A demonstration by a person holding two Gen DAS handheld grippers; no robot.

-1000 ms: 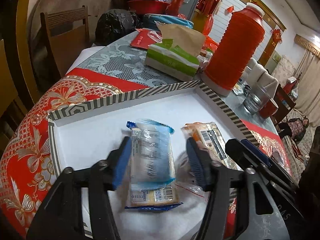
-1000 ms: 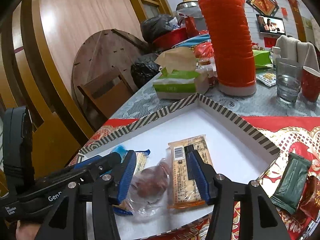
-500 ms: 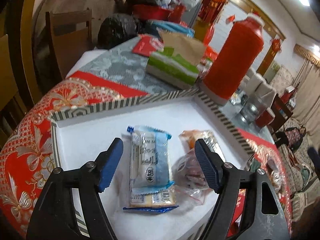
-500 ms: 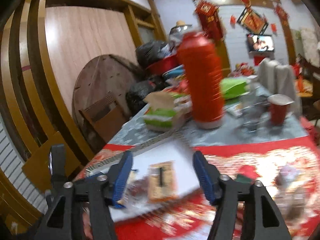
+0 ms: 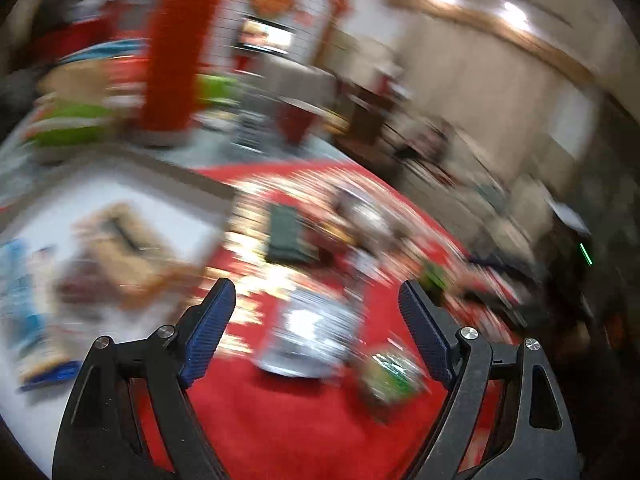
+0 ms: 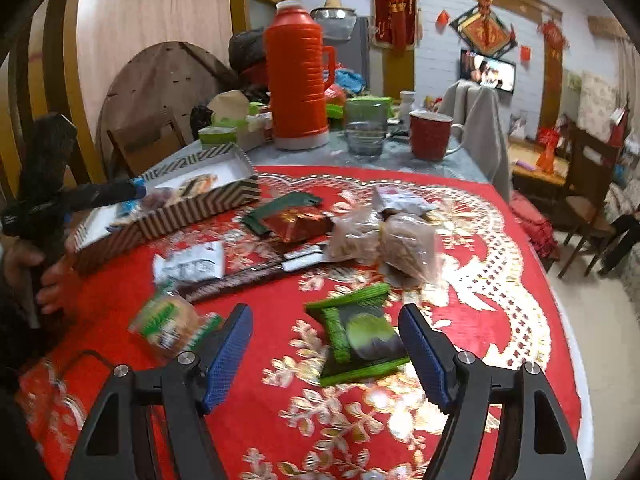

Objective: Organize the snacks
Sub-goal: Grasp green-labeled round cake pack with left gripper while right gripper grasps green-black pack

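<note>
My right gripper (image 6: 326, 332) is open and empty, low over the red tablecloth, with a green snack packet (image 6: 358, 338) lying between its fingers. More loose snacks lie beyond: a white packet (image 6: 192, 264), a green-and-orange packet (image 6: 168, 326), clear bags of biscuits (image 6: 388, 236), a red and dark green packet (image 6: 292, 216). The striped tray (image 6: 168, 216) at left holds several snacks. My left gripper (image 5: 316, 312) is open and empty; its view is badly blurred, above a silver-white packet (image 5: 312, 332), with the tray (image 5: 48, 196) to its left.
A tall red thermos (image 6: 298, 76), a glass (image 6: 366, 132), a red mug (image 6: 432, 136), a tissue pack (image 6: 220, 132) and clutter stand at the table's far side. Chairs stand left and right of the table. The left hand and its gripper body (image 6: 44, 200) are by the tray.
Both grippers have swung right, away from the tray and out over the loose snacks on the red cloth. The left gripper let go of the blue-white packet, which stays in the tray.
</note>
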